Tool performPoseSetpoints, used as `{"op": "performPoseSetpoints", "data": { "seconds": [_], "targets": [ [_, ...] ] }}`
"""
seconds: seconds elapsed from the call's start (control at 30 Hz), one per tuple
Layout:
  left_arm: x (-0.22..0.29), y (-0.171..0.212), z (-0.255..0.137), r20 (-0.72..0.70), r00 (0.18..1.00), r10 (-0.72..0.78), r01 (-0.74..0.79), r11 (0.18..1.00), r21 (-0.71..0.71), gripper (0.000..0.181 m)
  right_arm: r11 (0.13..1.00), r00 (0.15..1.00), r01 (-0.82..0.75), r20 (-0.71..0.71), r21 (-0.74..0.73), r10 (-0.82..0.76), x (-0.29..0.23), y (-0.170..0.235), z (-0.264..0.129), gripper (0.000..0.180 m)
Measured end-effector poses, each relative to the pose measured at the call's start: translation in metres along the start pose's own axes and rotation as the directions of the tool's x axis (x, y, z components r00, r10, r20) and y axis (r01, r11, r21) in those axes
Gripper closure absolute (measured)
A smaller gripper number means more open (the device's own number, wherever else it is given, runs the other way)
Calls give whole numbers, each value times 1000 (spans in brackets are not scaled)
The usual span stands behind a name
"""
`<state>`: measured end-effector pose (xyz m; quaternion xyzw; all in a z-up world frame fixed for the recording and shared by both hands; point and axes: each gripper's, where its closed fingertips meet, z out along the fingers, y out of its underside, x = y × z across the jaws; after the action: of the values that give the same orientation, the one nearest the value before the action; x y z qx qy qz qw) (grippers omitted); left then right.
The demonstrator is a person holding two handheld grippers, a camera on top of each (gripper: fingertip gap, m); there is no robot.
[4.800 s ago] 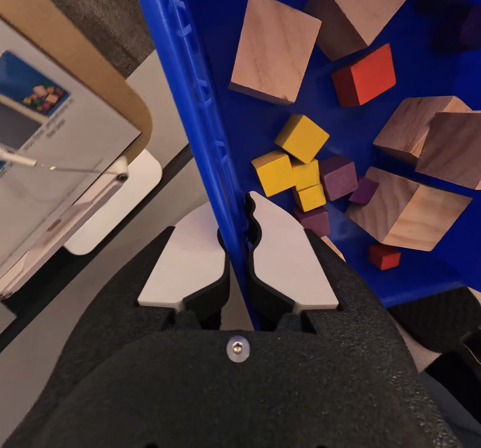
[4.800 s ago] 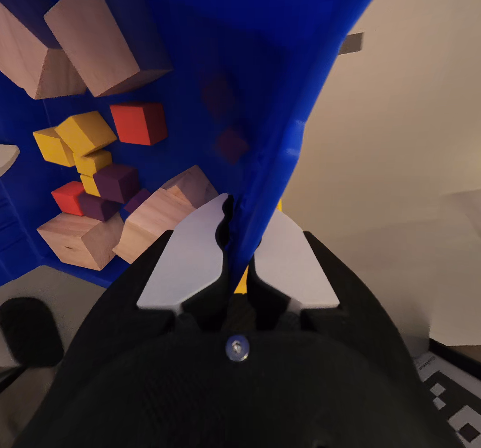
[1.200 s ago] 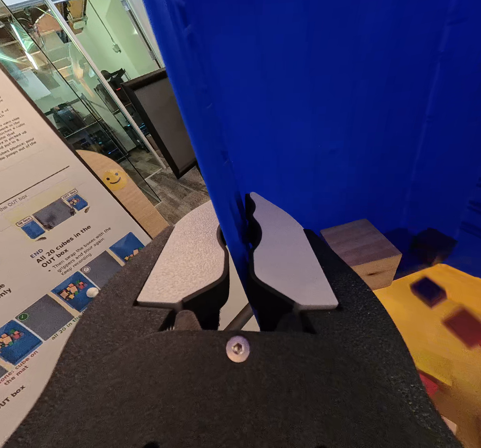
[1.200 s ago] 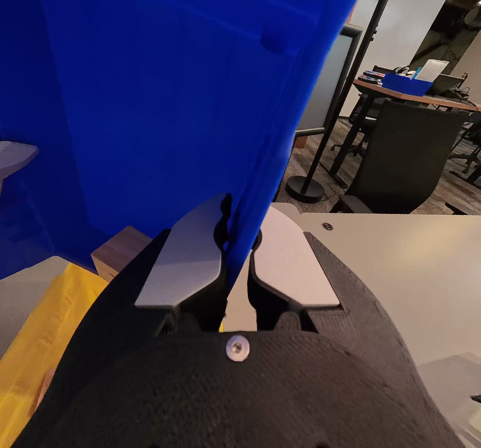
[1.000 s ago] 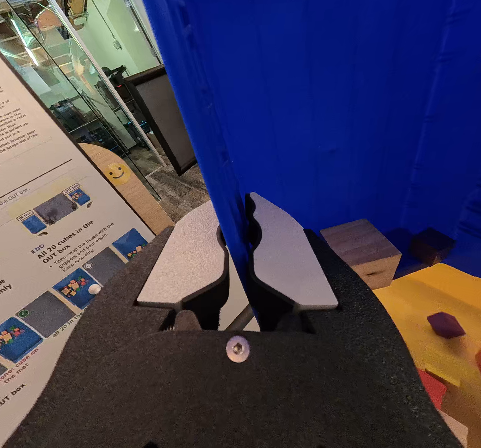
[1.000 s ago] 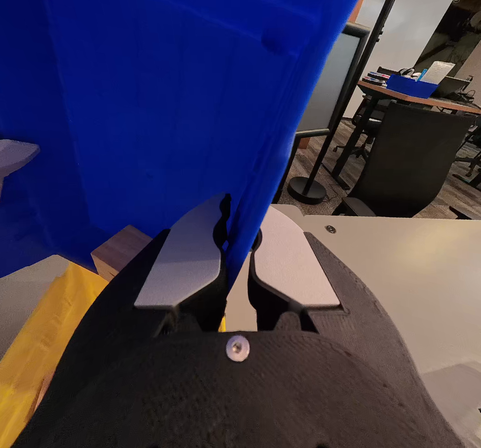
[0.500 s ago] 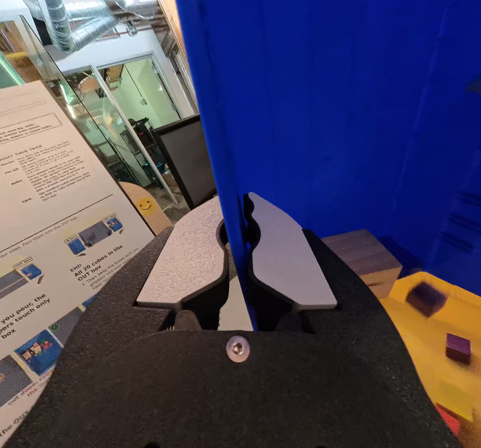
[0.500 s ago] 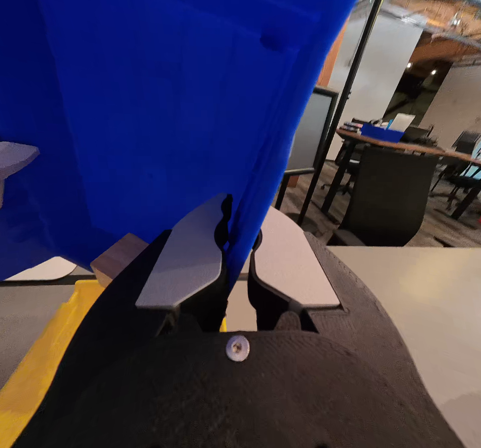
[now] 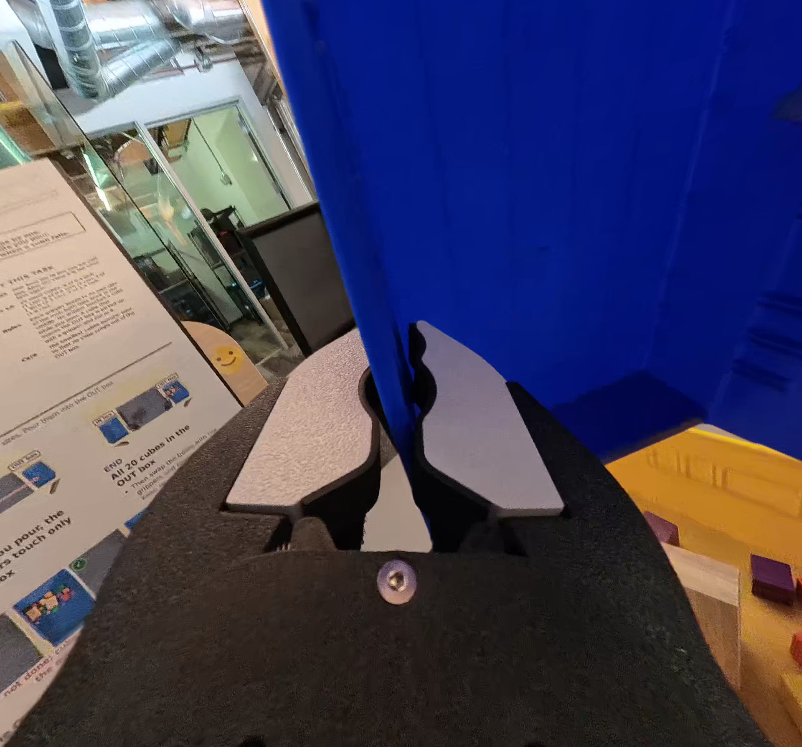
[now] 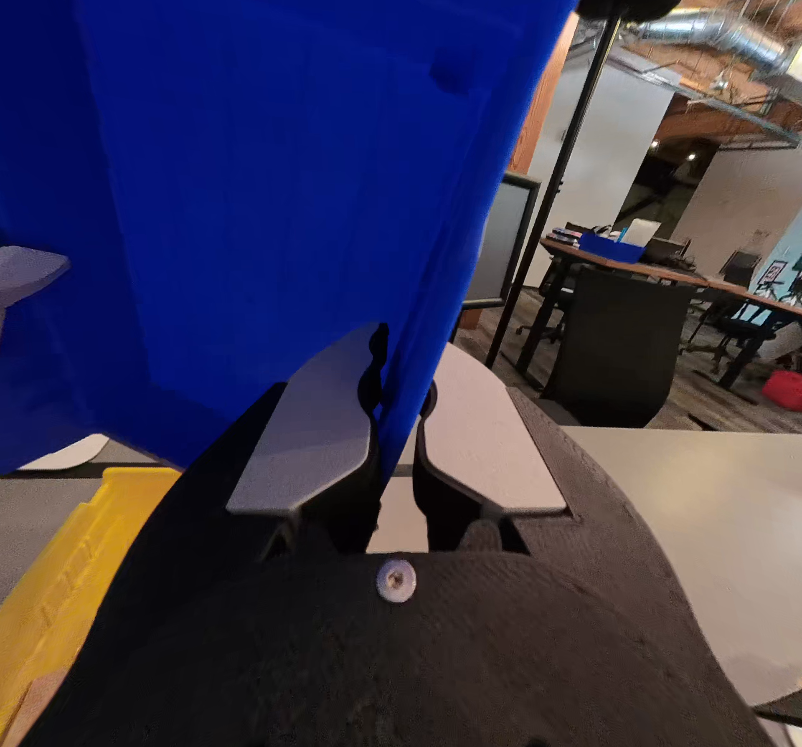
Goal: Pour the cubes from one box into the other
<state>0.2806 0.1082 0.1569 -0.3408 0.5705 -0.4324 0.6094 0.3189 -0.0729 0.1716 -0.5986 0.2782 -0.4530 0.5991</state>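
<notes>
1. Left gripper [image 9: 392, 379] and right gripper [image 10: 401, 379]: fingers clamped on blue box [image 9: 542, 162] walls, box upended.
2. Yellow box [image 9: 711, 487] at 4 o'clock below, cubes [image 9: 770, 578] landed inside.

Blue box [image 9: 542, 162] top cropped (cubes [image 9: 770, 578] blurry, pic edge).

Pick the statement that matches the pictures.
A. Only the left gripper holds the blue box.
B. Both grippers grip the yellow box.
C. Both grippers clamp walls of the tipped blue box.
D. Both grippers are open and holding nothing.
C: the left gripper and right gripper each pinch a wall of the blue box, held above the yellow box.
</notes>
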Motion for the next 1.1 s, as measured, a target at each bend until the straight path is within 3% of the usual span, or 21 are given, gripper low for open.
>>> {"op": "performPoseSetpoints", "data": {
  "seconds": [0.13,0.43,0.57,0.63,0.73,0.8,0.9,1.0,1.1],
  "targets": [
    [-1,-15,-5,2,999,-39,39,999,-22,170,999,1000,-16,17,-38,16,6,-13,1,171],
    [-2,-42,-1,8,947,-322,321,944,-80,170,988,998,-28,45,-149,35,22,-41,15,172],
    [34,-45,4,-149,856,-496,474,866,-158,150,965,997,-15,72,-260,35,44,-60,32,175],
    [68,-54,4,-309,751,-584,531,812,-243,135,930,993,-23,103,-366,66,66,-66,48,175],
    [107,-57,-10,-445,640,-626,500,780,-378,128,821,990,-6,113,-571,87,102,-56,60,173],
    [102,-45,-22,-428,716,-552,427,831,-357,129,719,996,21,81,-694,49,130,-38,56,173],
    [81,8,-37,-312,846,-432,300,870,-391,126,550,997,12,50,-835,54,163,6,38,173],
    [84,73,-52,-289,857,-426,209,801,-561,120,395,995,-23,18,-918,102,184,58,20,173],
    [95,107,-62,-278,846,-455,201,754,-625,121,263,985,-51,-5,-963,175,188,111,3,173]
  ]
}}
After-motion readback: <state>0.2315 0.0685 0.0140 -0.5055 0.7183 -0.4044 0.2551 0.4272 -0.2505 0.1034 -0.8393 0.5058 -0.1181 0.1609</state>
